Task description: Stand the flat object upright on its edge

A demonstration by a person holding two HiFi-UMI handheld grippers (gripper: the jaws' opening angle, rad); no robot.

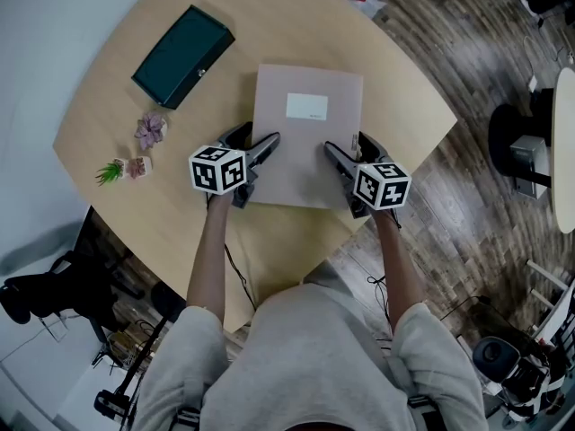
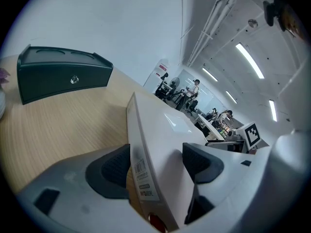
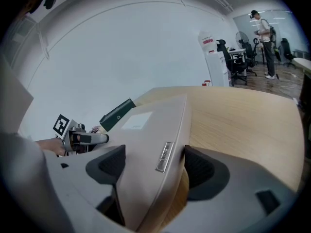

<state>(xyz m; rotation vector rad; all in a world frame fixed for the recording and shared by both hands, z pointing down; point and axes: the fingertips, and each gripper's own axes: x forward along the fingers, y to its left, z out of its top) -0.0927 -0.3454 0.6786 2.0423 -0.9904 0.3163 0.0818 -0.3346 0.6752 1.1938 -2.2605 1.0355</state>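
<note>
A flat beige box with a white label lies on the round wooden table, its long side pointing away from me. My left gripper holds the box's near left edge and my right gripper its near right edge. In the left gripper view the box sits between the dark pads of the left gripper, near end tilted up. The right gripper view shows the box clamped in the right gripper, with wood visible beneath its edge.
A dark green case lies at the table's far left. Small pink and green plant ornaments stand left of my left gripper. The table's curved edge runs close on the right; a white table and chairs stand beyond it on the floor.
</note>
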